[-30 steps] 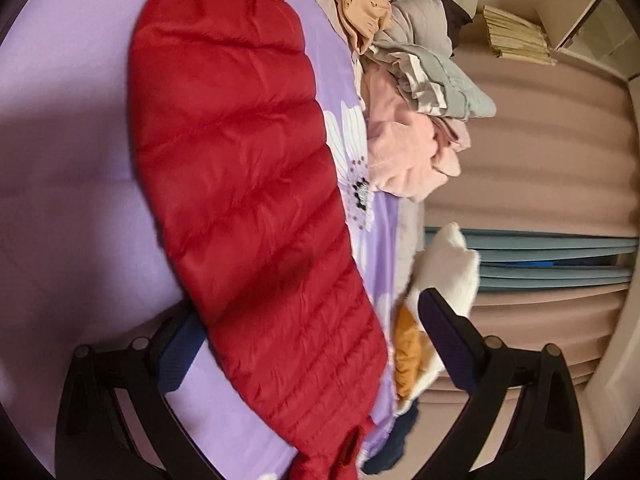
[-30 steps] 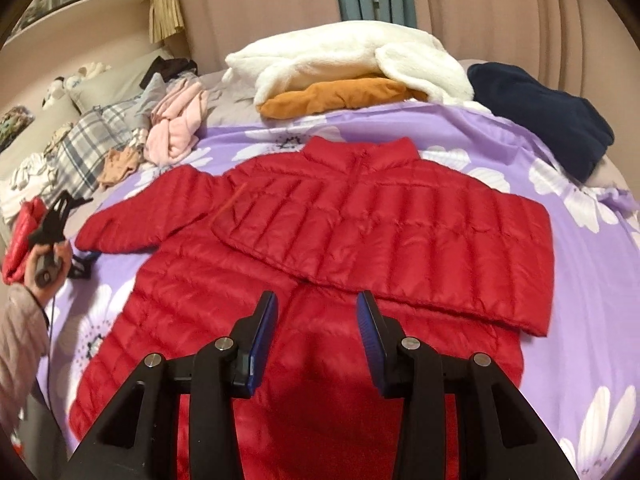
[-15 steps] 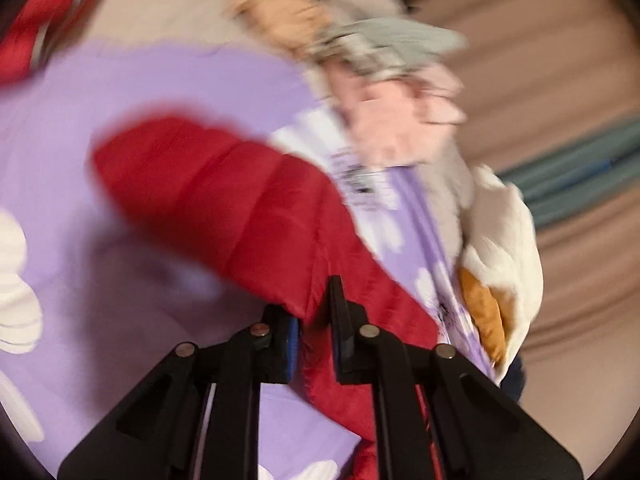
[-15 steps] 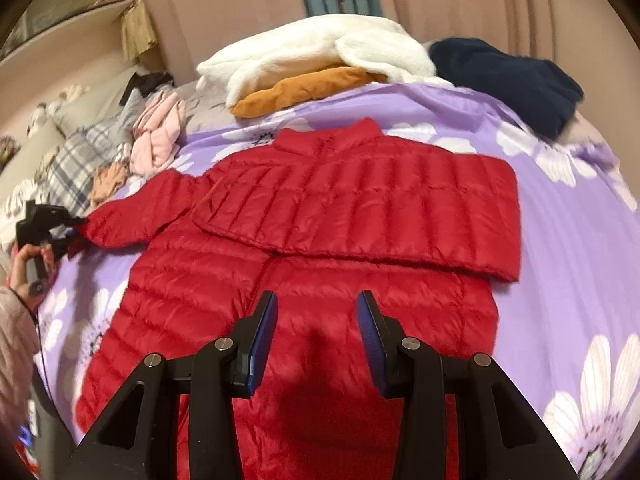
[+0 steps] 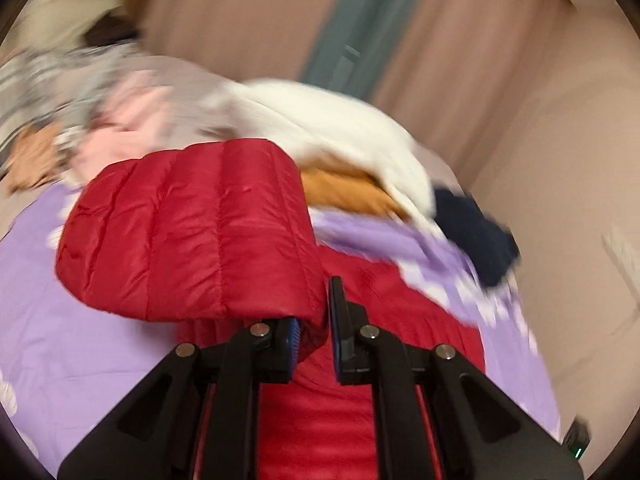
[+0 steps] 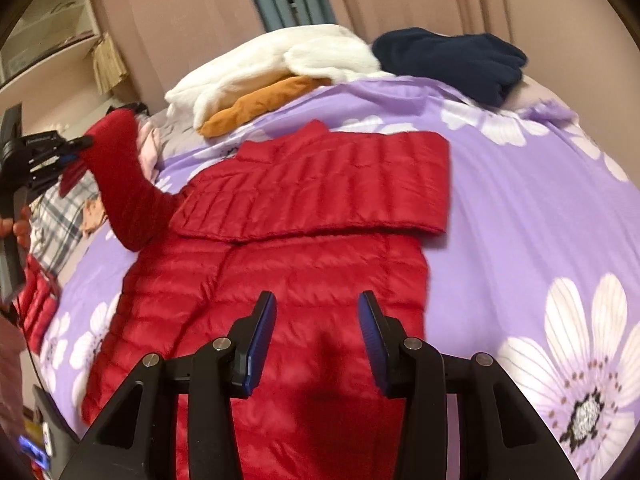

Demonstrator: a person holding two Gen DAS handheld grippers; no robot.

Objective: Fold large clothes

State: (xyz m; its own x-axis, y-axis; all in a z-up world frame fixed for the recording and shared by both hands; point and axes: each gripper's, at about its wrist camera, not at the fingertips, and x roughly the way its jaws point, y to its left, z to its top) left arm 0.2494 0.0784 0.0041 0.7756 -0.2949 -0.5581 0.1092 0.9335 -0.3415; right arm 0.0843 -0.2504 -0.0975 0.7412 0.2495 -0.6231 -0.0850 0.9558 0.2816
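Left fingers on red jacket sleeve

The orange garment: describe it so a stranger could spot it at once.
Start at the purple flowered bedspread and look past the collar of the red puffer jacket to the heap at the far edge. The orange garment lies under the white fleece, left of the navy bundle; only it is orange.

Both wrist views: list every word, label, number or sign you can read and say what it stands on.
No text can be read in either view.
Left gripper: small pale lettering on its black body, too small and blurred to read.
Red puffer jacket: no label or brand shows.
Purple bedspread: white flower print only, no words.
Left wrist view: motion blur, nothing legible.
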